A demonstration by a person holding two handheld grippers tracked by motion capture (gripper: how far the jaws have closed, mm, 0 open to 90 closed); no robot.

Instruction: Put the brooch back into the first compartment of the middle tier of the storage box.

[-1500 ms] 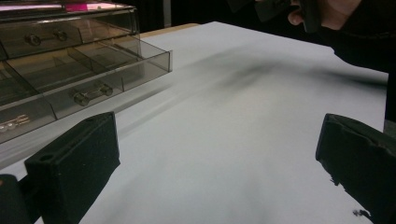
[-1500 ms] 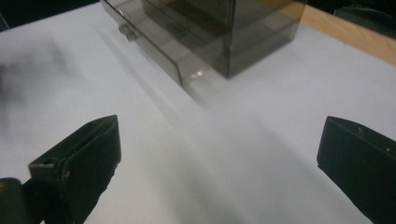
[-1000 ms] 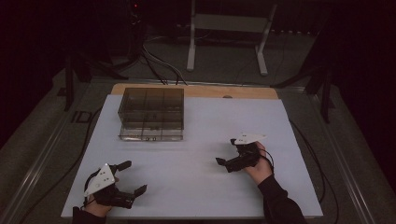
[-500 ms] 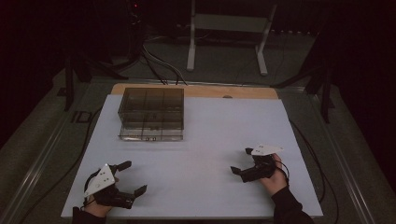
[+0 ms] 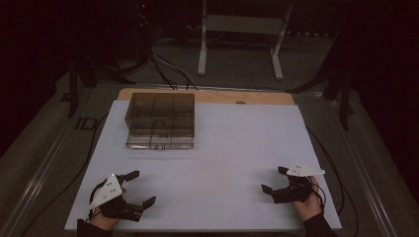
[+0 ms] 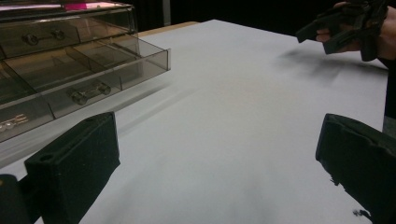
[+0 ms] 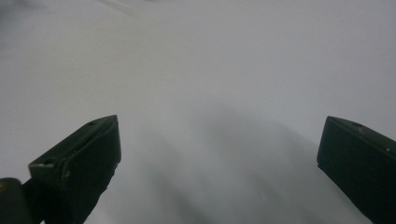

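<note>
High view puts both grippers low on the white table [image 5: 237,143], near the person's edge and well apart from each other. At the near-left corner the left gripper [image 5: 141,187] sits in the person's left hand [image 5: 101,217], its two black jaws spread wide with nothing between them and its grey plate on top. At the near-right, the right gripper [image 5: 272,178] is held in the right hand [image 5: 309,202], its jaws pointing toward the table's middle, likewise spread and holding nothing. A smoky clear drawer box [image 5: 160,121] stands toward the far-left part of the table, well away from both grippers, just in front of a strip of bare wood at the far edge. Left gripper view looks along its own parted jaws across bare white surface; the drawer box [image 6: 70,60] fills the upper left, with one drawer pulled partway out and small knobs on the drawer fronts, and the right gripper [image 6: 336,30] shows at the upper right, raised a little above the table. Right gripper view shows its two jaws far apart over plain white table [image 7: 210,70], a soft shadow beneath them.
</note>
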